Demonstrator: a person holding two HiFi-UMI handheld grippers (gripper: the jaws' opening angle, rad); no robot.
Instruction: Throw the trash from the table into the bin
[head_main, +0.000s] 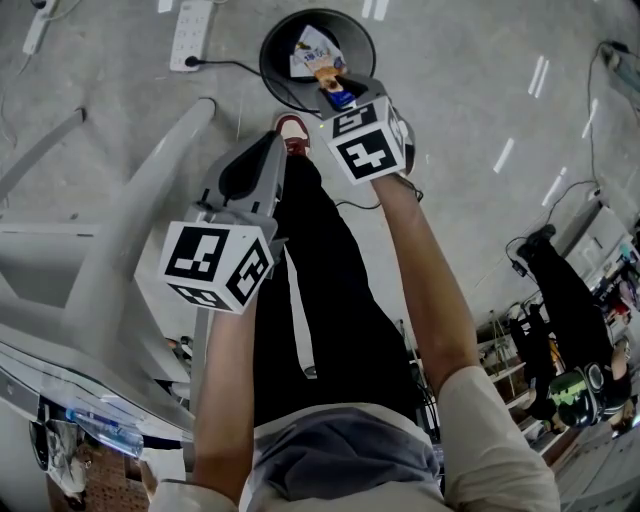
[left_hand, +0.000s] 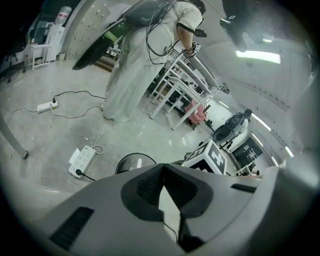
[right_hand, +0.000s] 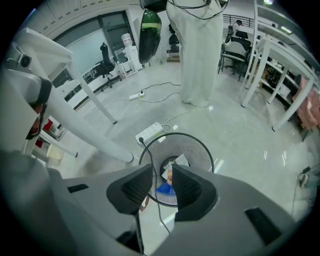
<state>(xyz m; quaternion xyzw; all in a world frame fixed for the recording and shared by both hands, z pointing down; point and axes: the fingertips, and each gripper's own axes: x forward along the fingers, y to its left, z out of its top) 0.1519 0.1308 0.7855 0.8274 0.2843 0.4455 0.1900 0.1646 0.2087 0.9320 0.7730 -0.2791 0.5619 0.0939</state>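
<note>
My right gripper (head_main: 337, 92) hangs over the round black wire bin (head_main: 270, 50) on the floor. Its jaws stand apart, and a blue and orange wrapper (head_main: 335, 90) sits loosely between the tips above the bin's mouth. In the right gripper view the wrapper (right_hand: 164, 189) shows in the gap of the right gripper (right_hand: 162, 170), with the bin (right_hand: 200, 145) and white paper (right_hand: 180, 161) below. My left gripper (head_main: 272, 140) is held lower left of the bin, shut with nothing in it. In its own view the left gripper (left_hand: 162, 168) has its pads meeting.
A white power strip (head_main: 190, 20) with a black cable lies on the floor left of the bin. The white table's slanted leg (head_main: 130, 220) runs along the left. My shoe (head_main: 292, 130) stands near the bin. A person in a long white coat (left_hand: 135, 65) stands further off.
</note>
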